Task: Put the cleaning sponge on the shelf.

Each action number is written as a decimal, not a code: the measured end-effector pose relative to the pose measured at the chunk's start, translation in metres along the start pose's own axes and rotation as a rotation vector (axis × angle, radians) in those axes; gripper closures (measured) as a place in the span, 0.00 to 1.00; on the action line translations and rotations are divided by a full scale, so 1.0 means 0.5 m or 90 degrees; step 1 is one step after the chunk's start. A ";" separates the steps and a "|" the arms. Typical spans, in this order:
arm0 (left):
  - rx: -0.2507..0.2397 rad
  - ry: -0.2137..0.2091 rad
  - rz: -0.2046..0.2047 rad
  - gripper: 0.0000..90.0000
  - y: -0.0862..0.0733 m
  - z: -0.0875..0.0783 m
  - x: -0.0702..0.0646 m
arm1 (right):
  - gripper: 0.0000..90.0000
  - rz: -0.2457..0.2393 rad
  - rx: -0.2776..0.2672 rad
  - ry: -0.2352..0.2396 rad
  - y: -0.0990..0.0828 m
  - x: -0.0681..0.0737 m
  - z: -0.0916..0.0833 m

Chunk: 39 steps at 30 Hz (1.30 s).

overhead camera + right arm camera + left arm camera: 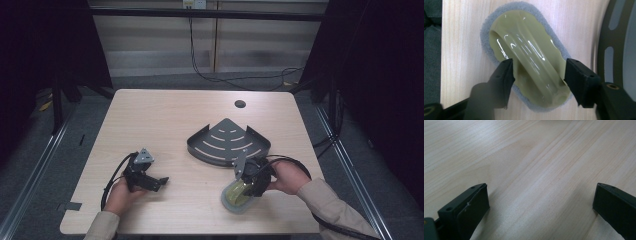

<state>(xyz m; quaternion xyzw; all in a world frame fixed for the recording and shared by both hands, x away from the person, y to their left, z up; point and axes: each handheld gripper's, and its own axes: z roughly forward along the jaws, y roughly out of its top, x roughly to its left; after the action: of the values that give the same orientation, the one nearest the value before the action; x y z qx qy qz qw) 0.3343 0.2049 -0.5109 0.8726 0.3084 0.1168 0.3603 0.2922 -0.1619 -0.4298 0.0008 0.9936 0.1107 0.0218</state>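
Observation:
A scrubbing pad (pixel 238 198) lies on the table (pixel 165 115) near the front right: a grey oval sponge (pixel 486 27) with a glossy olive-green handle (pixel 524 47) on top. My right gripper (pixel 243 191) points down over it. In the right gripper view its jaws (pixel 537 72) stand on either side of the handle's near end, close to the olive edges, with a small gap to the raised ridge. My left gripper (pixel 159 184) rests at the front left, held in a hand. Its jaws (pixel 541 195) are wide open over bare wood.
A dark grey fan-shaped corner shelf (pixel 229 141) with curved slots sits just behind the pad; its edge (pixel 614 45) lies close to the right jaw. A round cable hole (pixel 240 104) is at the back of the table. Black cables trail from both grippers.

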 end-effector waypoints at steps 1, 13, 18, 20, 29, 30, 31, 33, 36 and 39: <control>0.001 -0.001 0.000 0.00 0.000 0.000 0.000 | 0.48 -0.003 0.005 0.000 0.002 -0.001 0.001; 0.001 -0.003 0.001 0.00 0.000 0.000 0.001 | 0.79 -0.037 -0.003 0.019 0.000 -0.002 -0.018; 0.001 -0.004 0.001 0.00 0.000 0.000 0.001 | 0.79 0.006 0.006 0.008 -0.013 -0.011 -0.039; 0.001 -0.003 0.000 0.00 0.000 0.000 0.001 | 0.79 0.027 0.015 0.009 -0.019 -0.019 -0.053; -0.003 -0.004 -0.004 0.00 0.000 0.001 0.000 | 0.79 0.057 0.032 0.000 -0.034 -0.034 -0.090; -0.003 -0.004 -0.004 0.00 0.000 0.001 0.000 | 0.79 0.060 0.030 -0.001 -0.035 -0.035 -0.093; -0.002 -0.003 -0.001 0.00 0.000 0.001 0.001 | 0.79 0.065 0.034 -0.003 -0.036 -0.036 -0.100; -0.002 -0.003 -0.002 0.00 0.000 0.001 0.001 | 0.79 0.061 0.034 -0.006 -0.037 -0.039 -0.108; -0.002 -0.003 -0.001 0.00 0.000 0.001 0.001 | 0.79 0.067 0.032 -0.010 -0.039 -0.043 -0.120; -0.002 -0.003 -0.001 0.00 0.000 0.001 0.001 | 0.79 0.068 0.032 -0.014 -0.038 -0.048 -0.130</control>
<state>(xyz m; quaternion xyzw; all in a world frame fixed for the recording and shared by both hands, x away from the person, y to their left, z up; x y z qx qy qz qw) 0.3347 0.2049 -0.5111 0.8719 0.3084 0.1152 0.3625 0.3136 -0.1949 -0.3696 0.0555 0.9943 0.0868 0.0269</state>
